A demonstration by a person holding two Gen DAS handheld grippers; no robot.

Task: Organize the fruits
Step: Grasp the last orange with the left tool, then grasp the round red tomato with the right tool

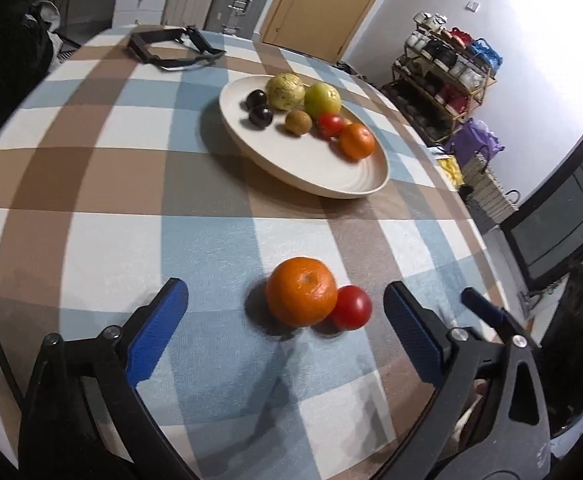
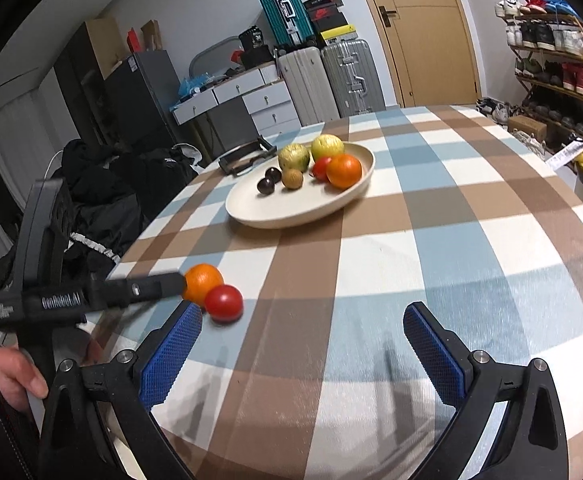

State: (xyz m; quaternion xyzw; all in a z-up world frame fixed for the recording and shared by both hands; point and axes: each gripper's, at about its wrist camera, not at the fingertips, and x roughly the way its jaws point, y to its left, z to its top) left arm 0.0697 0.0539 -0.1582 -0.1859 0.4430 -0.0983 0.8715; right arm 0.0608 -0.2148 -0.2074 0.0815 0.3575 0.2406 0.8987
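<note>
An orange (image 1: 301, 291) and a red tomato (image 1: 351, 307) lie touching on the checked tablecloth, just ahead of my open, empty left gripper (image 1: 287, 304). A cream plate (image 1: 291, 160) farther back holds two dark plums, a kiwi, two green fruits, a tomato and an orange. In the right wrist view the loose orange (image 2: 203, 282) and tomato (image 2: 224, 303) lie to the left of my open, empty right gripper (image 2: 303, 324). The left gripper's body (image 2: 91, 296) hides part of the orange. The plate (image 2: 291, 212) is at the middle back.
A black strap holder (image 1: 171, 46) lies at the table's far end. Suitcases (image 2: 331, 76), drawers and a door stand beyond. A shoe rack (image 2: 551, 64) is at the right. Dark clothes (image 2: 103, 184) are piled at the left.
</note>
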